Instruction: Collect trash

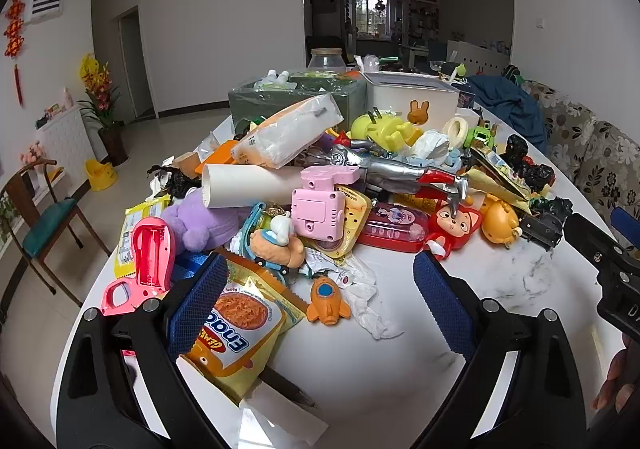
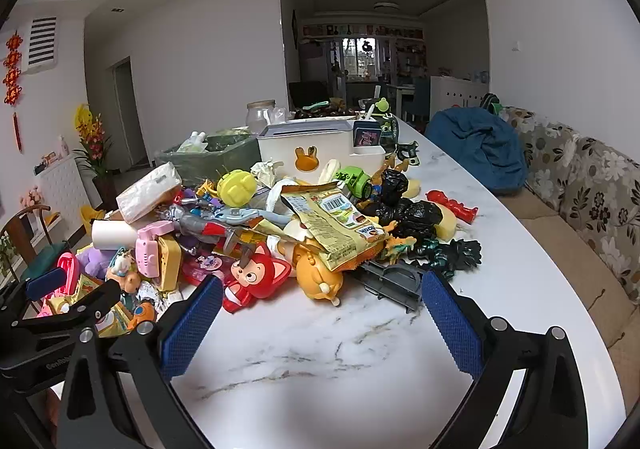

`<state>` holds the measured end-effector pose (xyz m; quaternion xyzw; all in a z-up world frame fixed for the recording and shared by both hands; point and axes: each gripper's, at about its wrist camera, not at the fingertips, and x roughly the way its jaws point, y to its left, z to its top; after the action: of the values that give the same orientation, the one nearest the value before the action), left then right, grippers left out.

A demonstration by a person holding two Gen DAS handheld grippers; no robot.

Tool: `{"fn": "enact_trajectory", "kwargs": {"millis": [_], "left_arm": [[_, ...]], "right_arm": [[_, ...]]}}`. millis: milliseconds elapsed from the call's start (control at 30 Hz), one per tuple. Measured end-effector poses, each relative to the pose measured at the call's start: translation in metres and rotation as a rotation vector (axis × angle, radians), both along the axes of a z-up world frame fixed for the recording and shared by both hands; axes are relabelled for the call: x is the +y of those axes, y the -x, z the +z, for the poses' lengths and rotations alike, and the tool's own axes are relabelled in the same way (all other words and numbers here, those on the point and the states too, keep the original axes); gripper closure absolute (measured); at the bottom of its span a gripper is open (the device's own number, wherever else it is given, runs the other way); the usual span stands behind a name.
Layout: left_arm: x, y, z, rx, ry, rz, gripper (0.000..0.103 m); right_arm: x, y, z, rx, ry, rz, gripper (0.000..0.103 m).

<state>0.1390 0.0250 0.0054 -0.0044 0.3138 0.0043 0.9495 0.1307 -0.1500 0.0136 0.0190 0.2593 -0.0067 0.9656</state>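
My left gripper (image 1: 320,305) is open low over the near edge of the pile. Its left pad (image 1: 196,305) lies over a yellow-orange noodle snack packet (image 1: 236,325). Between the fingers are an orange rocket toy (image 1: 326,301) and a crumpled white wrapper (image 1: 370,305). My right gripper (image 2: 322,325) is open above bare marble, short of a red fox toy (image 2: 256,277) and an orange toy (image 2: 320,277). A torn yellow snack bag (image 2: 336,225) and black plastic bags (image 2: 400,205) lie on the heap beyond. A green lined bin (image 1: 296,97) stands behind the pile.
Toys and rubbish are mixed on the white marble table (image 2: 304,361): a cardboard tube (image 1: 248,185), a tissue pack (image 1: 288,133), a pink toy (image 1: 320,205). A white rabbit box (image 2: 316,153) stands beside the bin. A sofa (image 2: 580,185) lines the right, a chair (image 1: 44,225) the left.
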Motion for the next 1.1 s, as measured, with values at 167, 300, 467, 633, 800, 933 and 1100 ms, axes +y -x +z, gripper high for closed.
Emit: {"fn": "enact_trajectory", "kwargs": {"millis": [167,300,467,633,800,933,1100], "left_arm": [[0.0,0.0008,0.0006,-0.001,-0.001,0.003,0.011],[-0.0002,0.0018,-0.0002,0.0,-0.007,0.002,0.011],[0.0004,0.0014,-0.0011,0.001,-0.004,0.0,0.011],[0.0025,0.0013,-0.0026,0.003,0.002,0.007,0.011],[0.0031,0.0015,-0.0028,0.004,-0.001,0.003,0.011],[0.0031,0.0018,-0.0026,0.005,-0.001,0.003,0.011],[0.0052,0.0017,-0.003,0.006,0.008,0.006,0.011]], "right_arm": [[-0.0028,0.0022,-0.0006,0.003,-0.002,-0.005,0.005],[-0.0024,0.0017,-0.0022,0.012,0.001,-0.002,0.005],[-0.0017,0.0006,-0.0025,0.015,0.0,-0.001,0.005],[-0.0009,0.0008,-0.0025,0.015,0.002,0.002,0.005],[0.001,-0.0001,-0.0035,0.021,0.006,0.007,0.005],[0.0014,-0.0004,-0.0037,0.021,0.006,0.007,0.005],[0.0015,-0.0003,-0.0037,0.02,0.005,0.008,0.005]]}}
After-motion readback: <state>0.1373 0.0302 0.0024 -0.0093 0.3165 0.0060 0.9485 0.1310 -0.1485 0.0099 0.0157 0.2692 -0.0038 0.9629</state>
